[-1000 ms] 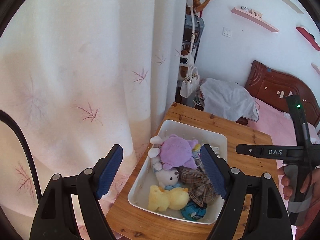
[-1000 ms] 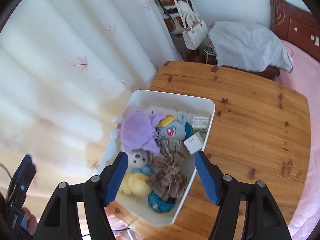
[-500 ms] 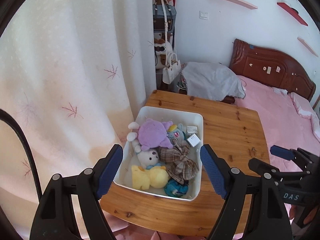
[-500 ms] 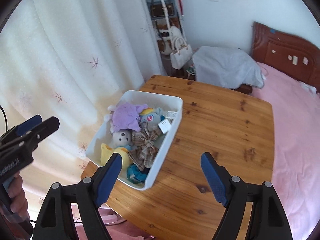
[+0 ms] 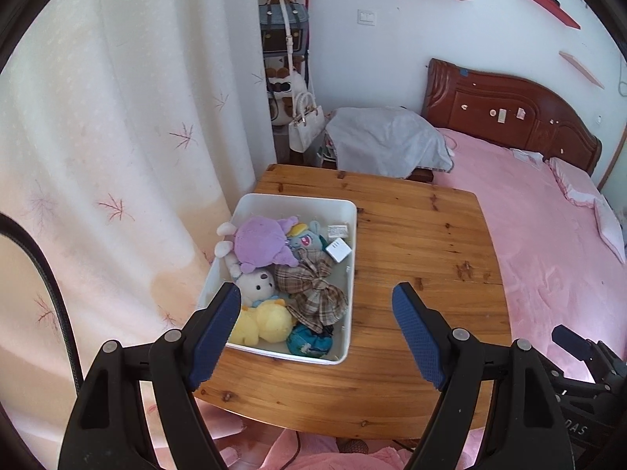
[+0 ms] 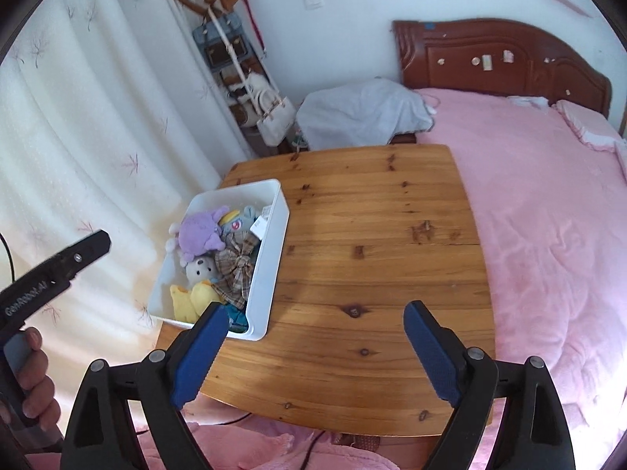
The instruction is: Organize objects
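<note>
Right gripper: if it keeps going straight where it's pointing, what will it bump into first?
Probably the bare wooden table. The right gripper has nothing between its opening jaws, and the white bin of toys sits off to its left. Depth is hard to judge.

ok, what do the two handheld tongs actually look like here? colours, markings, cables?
Both look alike: the left tongs and right tongs have black plastic finger arms with silver pivot screws and dark blue textured pads. The left unit's body, seen from the right wrist, carries white "GenRobot.AI" lettering. The right unit's body, seen from the left wrist, shows "DAS". A black cable curves past the left tongs. No sleeve is visible.
</note>
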`<state>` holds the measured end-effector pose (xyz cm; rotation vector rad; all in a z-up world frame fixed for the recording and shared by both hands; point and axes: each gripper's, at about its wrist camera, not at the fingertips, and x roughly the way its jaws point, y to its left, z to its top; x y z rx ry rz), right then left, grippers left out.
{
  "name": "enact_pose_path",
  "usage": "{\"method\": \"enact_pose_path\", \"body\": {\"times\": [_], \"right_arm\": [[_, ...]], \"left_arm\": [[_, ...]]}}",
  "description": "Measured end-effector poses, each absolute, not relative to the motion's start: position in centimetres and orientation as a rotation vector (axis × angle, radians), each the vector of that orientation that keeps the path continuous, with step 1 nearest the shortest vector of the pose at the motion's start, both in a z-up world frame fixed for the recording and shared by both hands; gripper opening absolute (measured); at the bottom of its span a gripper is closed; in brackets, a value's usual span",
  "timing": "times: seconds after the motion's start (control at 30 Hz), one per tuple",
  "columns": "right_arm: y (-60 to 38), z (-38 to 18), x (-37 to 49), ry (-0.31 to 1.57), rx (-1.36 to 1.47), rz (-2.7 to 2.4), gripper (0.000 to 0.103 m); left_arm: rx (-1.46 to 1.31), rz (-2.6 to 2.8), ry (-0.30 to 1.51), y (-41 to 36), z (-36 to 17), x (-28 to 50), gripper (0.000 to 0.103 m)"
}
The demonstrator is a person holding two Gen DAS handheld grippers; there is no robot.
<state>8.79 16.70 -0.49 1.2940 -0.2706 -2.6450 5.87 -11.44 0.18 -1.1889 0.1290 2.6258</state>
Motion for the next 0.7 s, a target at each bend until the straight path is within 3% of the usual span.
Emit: {"method": "enact_pose_path", "body": {"times": [0.2, 0.43, 0.63, 0.7], "right_arm": [[18.0, 0.9, 11.4, -0.316, 1.19, -2.708, 0.091], [17.9, 1.0, 13.3, -0.234, 1.146, -2.72, 0.091], [18.8, 1.4, 14.0, -0.237, 1.109, -2.76, 0.091], [19.0, 1.4, 14.0, -0.238, 1.103, -2.77, 0.093]], "left_arm": [[-1.173, 2.642, 0.156, -10.2, 0.1, 8.2, 0.082], [-1.194, 2.638, 0.191, -9.2, -0.8, 10.1, 0.083], [-1.133, 2.69, 0.195, -8.8, -0.2, 11.0, 0.098], [-1.125, 2.708, 0.207, -8.7, -0.1, 11.0, 0.098]]}}
